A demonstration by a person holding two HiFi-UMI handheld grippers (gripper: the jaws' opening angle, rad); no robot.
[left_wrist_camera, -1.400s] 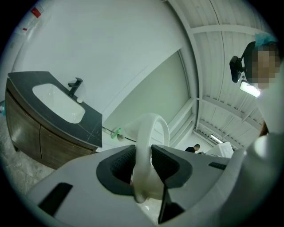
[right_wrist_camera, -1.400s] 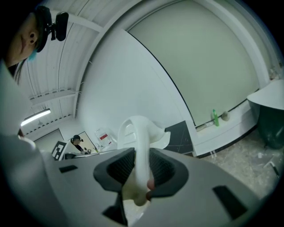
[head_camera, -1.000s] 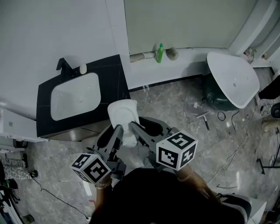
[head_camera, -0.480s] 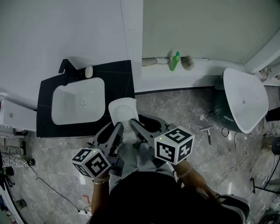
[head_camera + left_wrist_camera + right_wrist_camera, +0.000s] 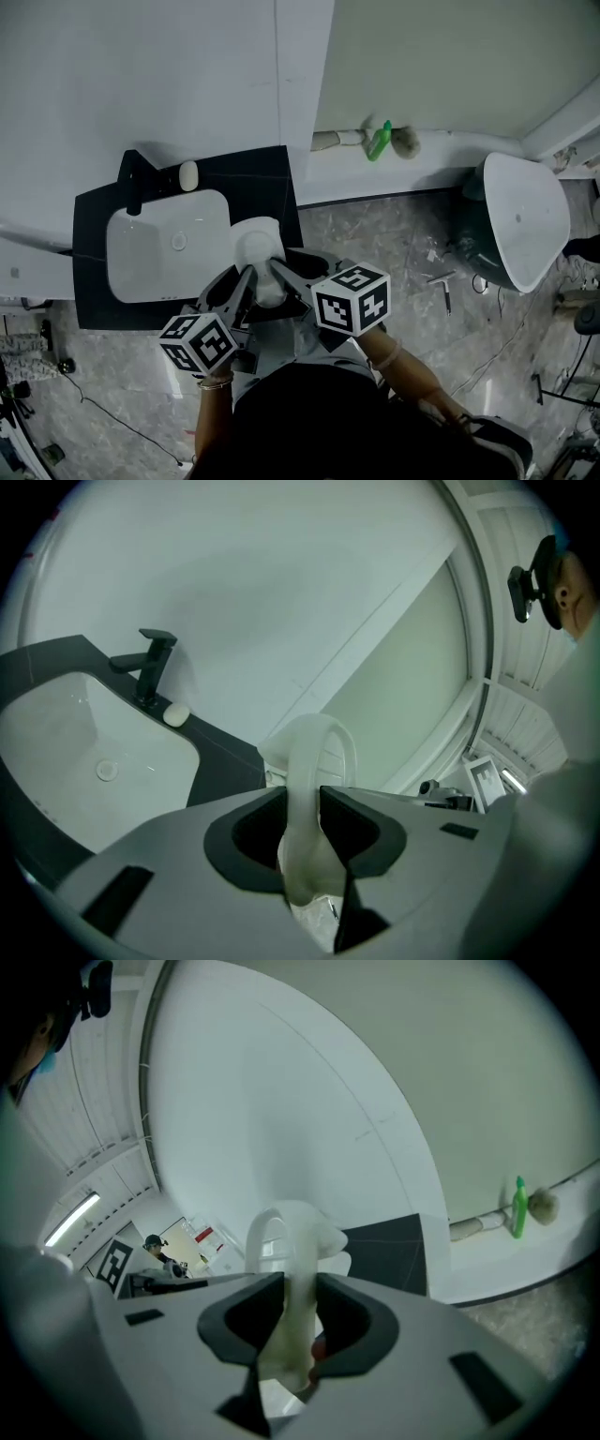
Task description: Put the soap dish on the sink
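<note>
**Carrying stage of the placement.** The white soap dish (image 5: pixel 257 246) is borne by both tools at once. The left gripper (image 5: pixel 302 803) has its jaws closed on the dish's near rim from one side. The right gripper (image 5: pixel 298 1286) has its jaws clamped on that rim from the other side, so the rim passes between each pair of pads.

In the head view the dish hangs at 3 o'clock of the white basin (image 5: pixel 159 253), over the right-hand margin of the dark sink counter (image 5: pixel 91 262). Whether it touches the counter cannot be told, though it appears clear of it. The black faucet (image 5: pixel 134 178) stands at 11 o'clock of the basin. A pale bar of soap (image 5: pixel 188 174) lies at 12 o'clock, just beside the faucet.

The step in hand is judged to be the approach, with the set-down not yet made. The next move calls for lowering the dish level onto a bare strip of counter, probably at 3 o'clock or 1 o'clock of the basin. Both grippers should descend together so that the dish does not twist, and the jaws should part only once it rests flat.
</note>
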